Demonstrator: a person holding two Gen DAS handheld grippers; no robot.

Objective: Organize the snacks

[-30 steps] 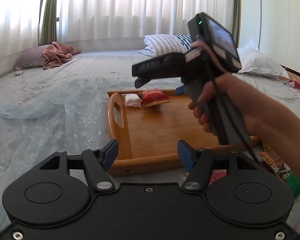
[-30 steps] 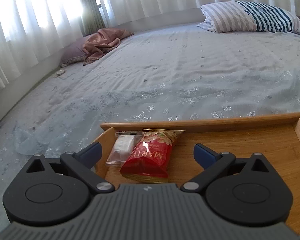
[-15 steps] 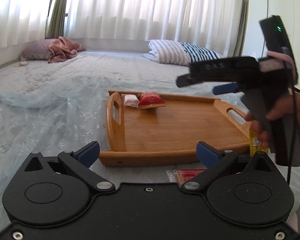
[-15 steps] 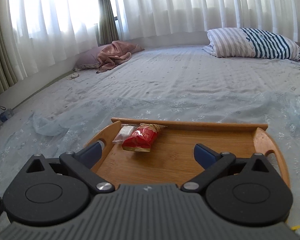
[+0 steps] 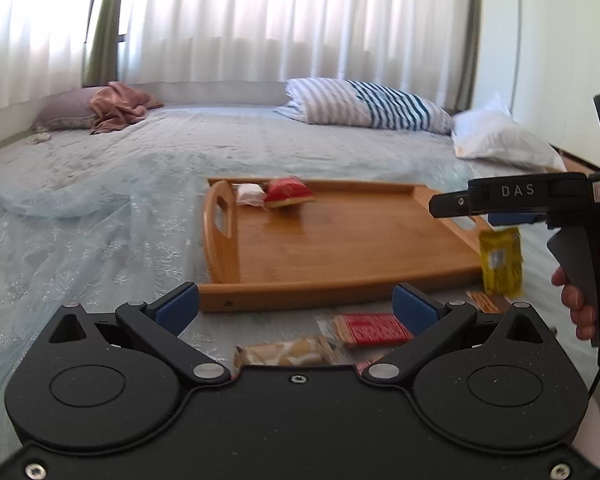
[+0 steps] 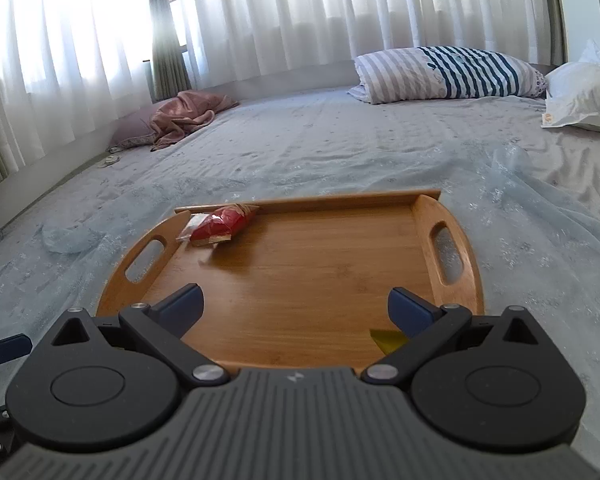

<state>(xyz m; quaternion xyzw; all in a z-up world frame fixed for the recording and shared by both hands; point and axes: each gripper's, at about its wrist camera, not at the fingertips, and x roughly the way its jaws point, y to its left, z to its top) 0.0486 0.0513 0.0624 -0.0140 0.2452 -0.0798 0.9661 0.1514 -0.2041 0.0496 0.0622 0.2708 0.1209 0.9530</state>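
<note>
1. A wooden tray [image 6: 308, 264] lies flat on the bed [image 6: 340, 148], and it is the landmark for everything here. Its raised rims carry a cut-out handle at each short end, and most of its floor is bare.
2. A red snack bag [image 6: 220, 224] lies in the tray's far left corner, its long axis running slantwise toward the far rim. A small clear packet [image 6: 191, 225] touches it on the side nearer the left handle.
3. The left gripper [image 5: 296, 306] hovers before the tray's near rim, jaws wide apart and holding nothing.
4. Between that rim and the left gripper, a red wrapped bar [image 5: 370, 328] and a tan wrapped bar [image 5: 284, 354] lie on the bed outside the tray, both lengthwise along the rim. The gripper's body hides their near ends.
5. A yellow packet [image 5: 500, 260] stands upright just off the tray's near right corner; it is blurred and its print cannot be read.
6. The right gripper [image 6: 296, 308] hangs over the tray's near edge, jaws spread and empty. A yellow scrap shows beside its right finger [image 6: 410, 312], mostly hidden.
7. In the left wrist view the right hand [image 5: 580, 300] is cut off by the frame's edge.
8. Beyond the tray's far rim the bed runs open to a striped pillow [image 6: 448, 74].
</note>
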